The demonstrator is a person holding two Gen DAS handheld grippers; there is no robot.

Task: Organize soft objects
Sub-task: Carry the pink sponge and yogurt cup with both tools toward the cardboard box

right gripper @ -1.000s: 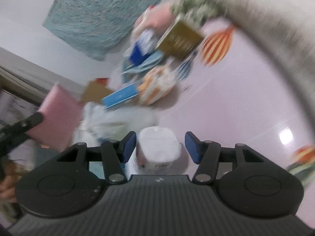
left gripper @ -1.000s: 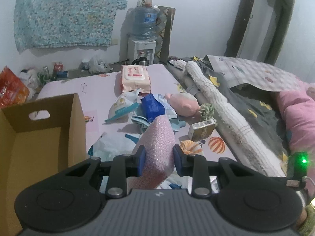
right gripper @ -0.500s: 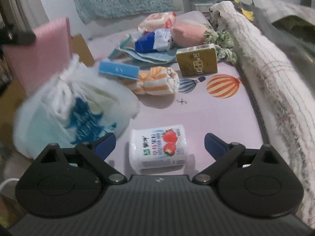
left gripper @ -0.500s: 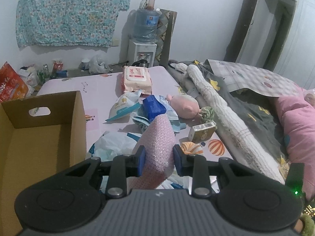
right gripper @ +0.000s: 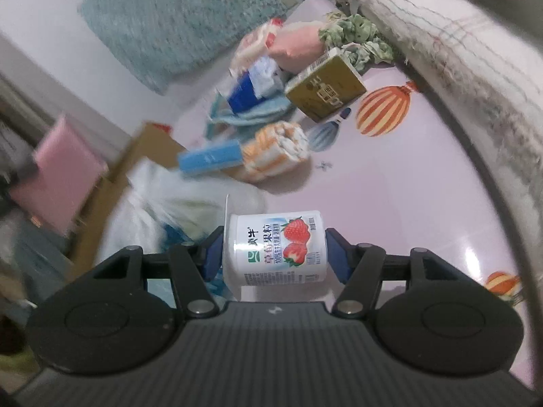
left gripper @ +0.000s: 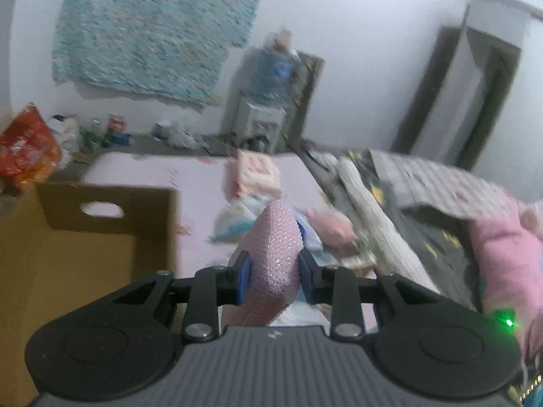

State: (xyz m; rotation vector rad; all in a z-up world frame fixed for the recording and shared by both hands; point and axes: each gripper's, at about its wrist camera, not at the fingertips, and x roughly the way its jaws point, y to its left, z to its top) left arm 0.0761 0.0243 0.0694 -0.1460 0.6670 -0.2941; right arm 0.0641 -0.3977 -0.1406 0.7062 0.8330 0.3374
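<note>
Your left gripper (left gripper: 274, 276) has its 2 blue pads pressed on a pink sparkly sponge (left gripper: 276, 257), which stands up between the jaws and rises above them. To the left of these jaws you have the open cardboard box (left gripper: 101, 224), its wall with the handle hole facing you. Ahead of the jaws, past the tip of the sponge, a blurred heap of packets (left gripper: 237, 217) lies on the pink sheet (left gripper: 190, 173).

Your right gripper (right gripper: 275, 251) is closed on a strawberry yogurt cup (right gripper: 275, 249), which lies sideways between the 2 pads, with its foil lid toward the left pad. Ahead of these jaws you see an orange striped roll (right gripper: 276, 151), and a blue flat pack (right gripper: 210, 157) touches its left side. Farther ahead and to the right stands a gold box (right gripper: 325, 90). A white plastic bag (right gripper: 163, 203) lies left of the jaws.
</note>
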